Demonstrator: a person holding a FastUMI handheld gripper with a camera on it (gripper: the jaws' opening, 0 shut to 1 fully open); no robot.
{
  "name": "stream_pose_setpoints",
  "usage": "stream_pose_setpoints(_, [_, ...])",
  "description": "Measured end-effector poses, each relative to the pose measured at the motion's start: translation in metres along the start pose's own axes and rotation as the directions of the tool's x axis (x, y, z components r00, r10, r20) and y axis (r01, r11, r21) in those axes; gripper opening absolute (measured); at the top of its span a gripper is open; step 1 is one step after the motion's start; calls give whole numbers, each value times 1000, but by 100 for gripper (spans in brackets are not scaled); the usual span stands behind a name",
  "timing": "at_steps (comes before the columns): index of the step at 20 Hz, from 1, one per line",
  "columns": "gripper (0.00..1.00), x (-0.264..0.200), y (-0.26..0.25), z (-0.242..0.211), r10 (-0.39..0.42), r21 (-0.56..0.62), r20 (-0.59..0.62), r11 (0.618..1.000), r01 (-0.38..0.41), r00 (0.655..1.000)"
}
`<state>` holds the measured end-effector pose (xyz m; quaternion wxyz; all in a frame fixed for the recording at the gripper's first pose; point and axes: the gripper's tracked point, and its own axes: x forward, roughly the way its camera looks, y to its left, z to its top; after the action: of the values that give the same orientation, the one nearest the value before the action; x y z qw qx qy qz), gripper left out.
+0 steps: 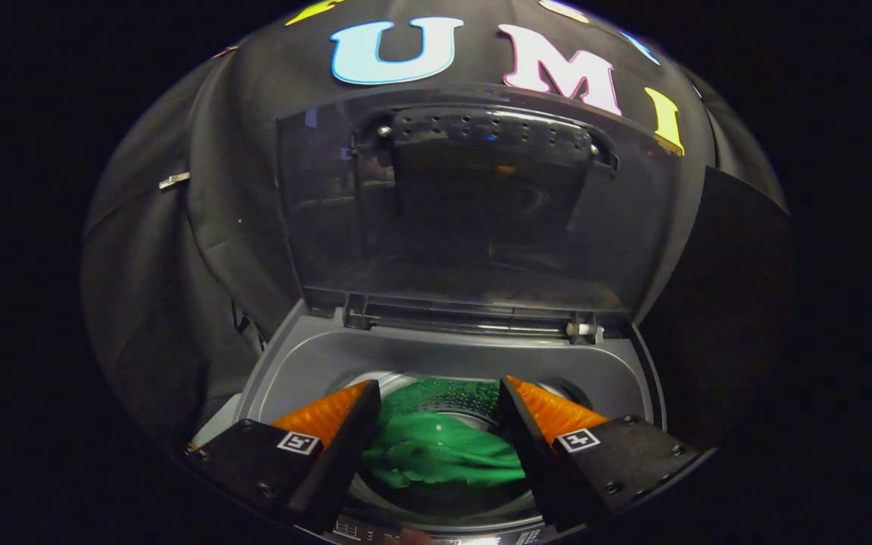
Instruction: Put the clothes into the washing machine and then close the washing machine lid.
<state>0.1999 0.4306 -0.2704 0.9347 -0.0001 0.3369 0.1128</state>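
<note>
Green cloth (440,454) lies in the drum, below the gripper (440,393), whose fingers spread wide and empty, pointing down; lid (474,204) upright at 12 o'clock.

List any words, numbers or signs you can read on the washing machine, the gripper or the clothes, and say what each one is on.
No text reads clearly.
Washing machine control strip, nearest the gripper: pale markings, too small and blurred to read.
Gripper fingers: a square black-and-white marker on each, a pattern, not words.
Raised lid: no print I can make out.
Green clothes in the drum, seen between the open fingers: no print visible.
</note>
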Motion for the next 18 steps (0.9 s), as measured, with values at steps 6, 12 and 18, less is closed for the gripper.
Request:
stream_pose_setpoints(6, [99, -20, -2, 7, -14, 16, 28, 1000, 14, 999])
stream_pose_setpoints(12, [98, -61, -29, 69, -62, 105, 158, 993, 46, 985])
stream_pose_setpoints(18, [98, -92, -67, 169, -136, 121, 279, 987, 106, 951])
